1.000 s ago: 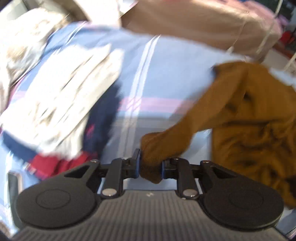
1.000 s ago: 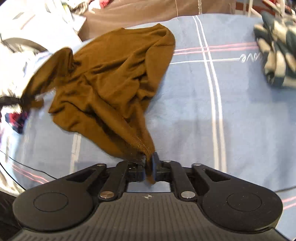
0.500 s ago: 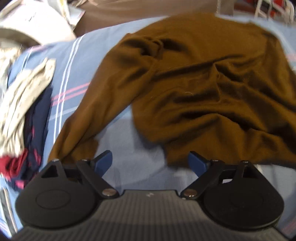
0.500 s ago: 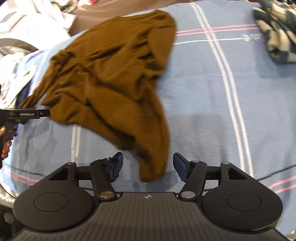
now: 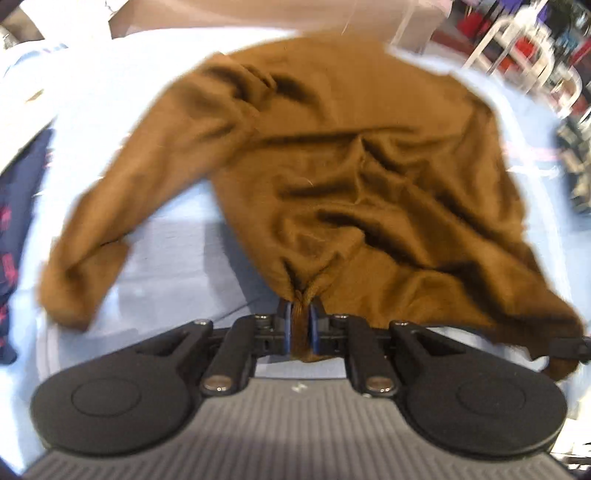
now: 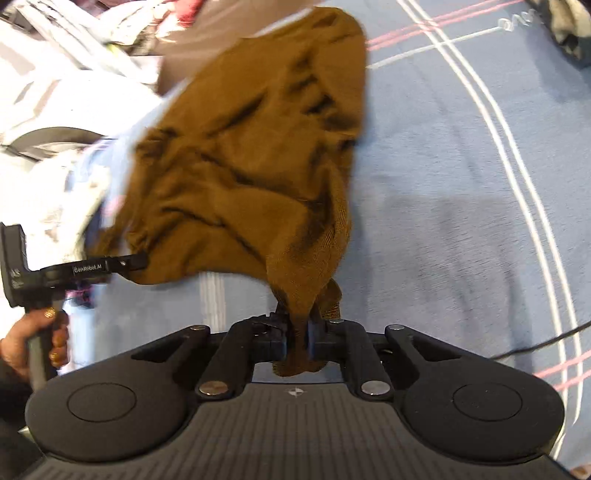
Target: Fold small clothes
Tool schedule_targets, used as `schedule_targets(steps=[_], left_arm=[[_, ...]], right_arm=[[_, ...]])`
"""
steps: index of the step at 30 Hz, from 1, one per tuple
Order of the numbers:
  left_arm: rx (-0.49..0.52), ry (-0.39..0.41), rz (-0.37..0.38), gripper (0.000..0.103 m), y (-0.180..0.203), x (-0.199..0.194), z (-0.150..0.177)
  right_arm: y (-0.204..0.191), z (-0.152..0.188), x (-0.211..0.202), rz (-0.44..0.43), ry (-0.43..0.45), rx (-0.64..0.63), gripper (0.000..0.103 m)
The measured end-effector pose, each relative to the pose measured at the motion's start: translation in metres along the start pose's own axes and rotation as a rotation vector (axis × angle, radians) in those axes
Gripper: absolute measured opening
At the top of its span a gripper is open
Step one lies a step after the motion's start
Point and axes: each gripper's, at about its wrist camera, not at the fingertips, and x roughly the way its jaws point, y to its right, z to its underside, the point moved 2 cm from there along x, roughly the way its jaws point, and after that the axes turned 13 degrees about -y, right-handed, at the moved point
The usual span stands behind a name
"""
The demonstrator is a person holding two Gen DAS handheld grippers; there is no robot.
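Observation:
A brown long-sleeved top lies rumpled on the blue striped bedsheet. My left gripper is shut on the near hem of the brown top, with one sleeve trailing to the left. My right gripper is shut on another edge of the same brown top, which hangs bunched from it. The left gripper also shows in the right wrist view, at the far left, gripping the top's edge. The right gripper's fingers show in the left wrist view at the far right edge.
A pile of navy, red and white clothes lies at the left on the bedsheet. A dark patterned garment lies at the far right. A brown headboard or cushion and a white rack stand behind.
Half a second ago both grippers were open over the brown top. Both have since shut on its near edge and lifted it a little.

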Motion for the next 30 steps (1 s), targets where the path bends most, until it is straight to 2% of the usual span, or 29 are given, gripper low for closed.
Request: schedule_targets(steps=[3,5,8,11,12,14,16,17,18,19,21,23,27,30], left_arm=[[0.04,0.007,-0.052,0.009,-0.022,-0.045,0.021],[0.053,-0.018,-0.082,0.009,-0.035,-0.065,0.039],[0.03,-0.083,-0.12,0.004,-0.054,-0.069,0.064],[0.0,-0.185,-0.165,0.003,-0.069,-0.049,0.089],[-0.018,-0.211,-0.196,0.004,-0.071,-0.039,0.093],[-0.026,-0.213,-0.202,0.006,-0.066,-0.033,0.096],[0.0,-0.175,-0.194,0.015,-0.05,-0.035,0.089],[0.026,-0.157,-0.197,0.032,-0.039,-0.037,0.084],[0.057,-0.142,-0.206,0.053,-0.026,-0.038,0.079],[0.085,-0.121,-0.213,0.06,-0.013,-0.04,0.074],[0.115,-0.084,-0.192,0.063,0.01,-0.04,0.061],[0.106,-0.067,-0.139,0.063,0.025,-0.042,0.052],[0.078,-0.064,-0.077,0.064,0.04,-0.041,0.042],[0.101,-0.08,-0.061,0.065,0.046,-0.03,0.04]], right_arm=[[-0.02,0.01,-0.026,-0.019,-0.058,-0.104,0.012],[-0.027,0.021,-0.038,-0.027,-0.101,-0.155,0.007],[-0.029,0.036,-0.035,-0.008,-0.174,-0.196,0.005],[-0.027,0.047,-0.011,0.026,-0.225,-0.23,0.007],[-0.026,0.048,-0.005,0.051,-0.201,-0.24,0.011],[-0.024,0.042,0.004,0.146,-0.111,-0.259,0.047],[-0.021,0.027,0.007,0.224,-0.001,-0.257,0.068],[-0.019,0.017,0.008,0.252,0.048,-0.262,0.07],[-0.015,0.006,0.011,0.287,0.089,-0.253,0.07],[-0.011,-0.007,0.013,0.319,0.128,-0.234,0.07],[-0.001,-0.032,0.014,0.343,0.199,-0.188,0.07],[0.012,-0.056,0.019,0.318,0.226,-0.099,0.068],[0.025,-0.084,0.05,0.184,0.136,0.026,0.068],[0.016,-0.083,0.055,0.232,0.148,-0.035,0.066]])
